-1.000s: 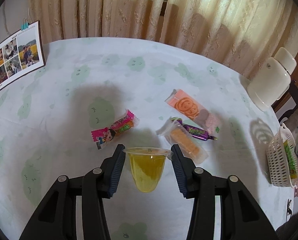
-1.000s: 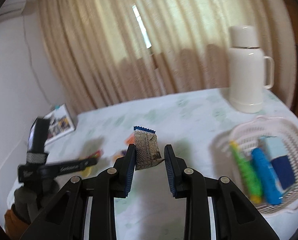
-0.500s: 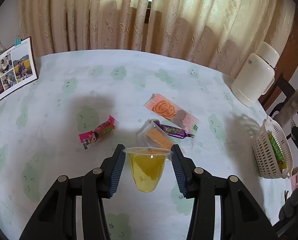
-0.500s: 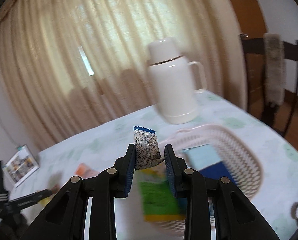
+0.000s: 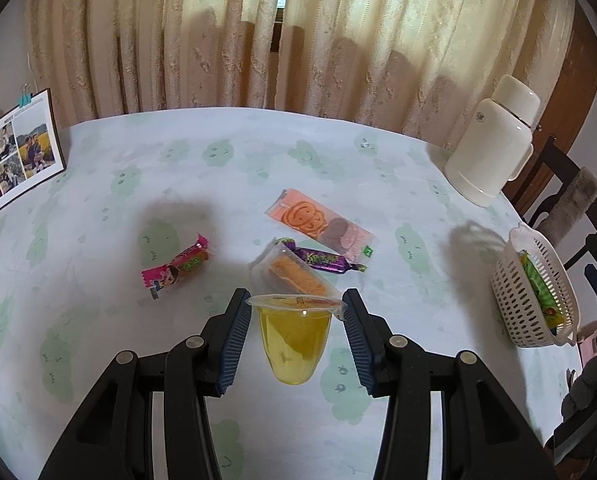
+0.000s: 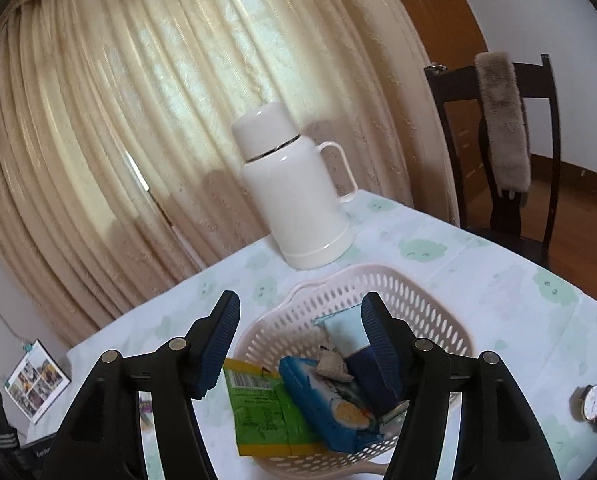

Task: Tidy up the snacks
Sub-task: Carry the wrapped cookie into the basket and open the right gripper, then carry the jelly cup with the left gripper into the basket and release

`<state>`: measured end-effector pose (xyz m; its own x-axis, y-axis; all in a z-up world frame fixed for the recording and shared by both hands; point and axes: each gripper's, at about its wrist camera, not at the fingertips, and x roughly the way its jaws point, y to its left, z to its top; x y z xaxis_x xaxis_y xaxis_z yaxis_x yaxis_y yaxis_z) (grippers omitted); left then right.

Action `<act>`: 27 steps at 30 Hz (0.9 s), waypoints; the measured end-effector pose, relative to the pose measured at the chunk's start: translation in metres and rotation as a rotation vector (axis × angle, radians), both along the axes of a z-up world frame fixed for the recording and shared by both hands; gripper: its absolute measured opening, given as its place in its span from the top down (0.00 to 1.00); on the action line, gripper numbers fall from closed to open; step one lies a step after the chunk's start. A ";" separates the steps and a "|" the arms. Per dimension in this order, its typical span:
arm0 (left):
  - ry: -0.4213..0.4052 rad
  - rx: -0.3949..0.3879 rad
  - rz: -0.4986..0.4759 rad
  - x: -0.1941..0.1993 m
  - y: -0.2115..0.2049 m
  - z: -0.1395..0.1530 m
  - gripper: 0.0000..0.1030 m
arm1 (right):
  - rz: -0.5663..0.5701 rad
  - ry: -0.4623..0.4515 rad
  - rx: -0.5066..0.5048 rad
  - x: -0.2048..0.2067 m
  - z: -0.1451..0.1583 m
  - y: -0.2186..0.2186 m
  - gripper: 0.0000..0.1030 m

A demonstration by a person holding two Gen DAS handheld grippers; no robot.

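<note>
Claw [image 6: 300,342], R, opening, angled down over basket [image 6: 430,300].

The left wrist view looks steeply down over the table from well left of the white basket [image 5: 532,292], seen far off at its right edge; the right wrist view hangs close above that basket [image 6: 378,280], facing the curtain; both share the basket and the white thermos [image 5: 494,144] [image 6: 294,188] behind it

Your pale tablecloth [image 5: 258,168] carries a print of soft green clouds. The clear jelly cup [image 5: 294,336] shows yellow. Beyond it lie a pink cartoon-printed candy wrapper [image 5: 176,266], a purple twist-wrapped candy [image 5: 322,259] and an orange smiley-patterned packet [image 5: 318,224]. The perforated plastic basket [image 6: 418,304] is pinkish white.
</note>
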<state>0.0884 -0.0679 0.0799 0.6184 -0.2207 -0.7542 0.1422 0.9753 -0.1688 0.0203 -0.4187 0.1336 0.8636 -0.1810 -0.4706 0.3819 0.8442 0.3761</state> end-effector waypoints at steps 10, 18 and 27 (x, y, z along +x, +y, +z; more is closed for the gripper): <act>-0.003 -0.033 -0.101 -0.007 -0.036 0.009 0.58 | -0.112 0.019 -0.110 -0.015 0.001 -0.017 0.38; -0.034 -0.065 -0.229 -0.008 -0.096 0.036 0.58 | -0.156 0.018 -0.063 -0.027 -0.001 -0.037 0.38; -0.074 -0.063 -0.368 -0.010 -0.170 0.054 0.58 | -0.152 -0.019 -0.004 -0.037 0.002 -0.044 0.38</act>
<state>0.0782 -0.2375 0.1342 0.5413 -0.4826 -0.6885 0.4949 0.8449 -0.2031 -0.0165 -0.4628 0.1351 0.8350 -0.3125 -0.4530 0.4982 0.7788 0.3811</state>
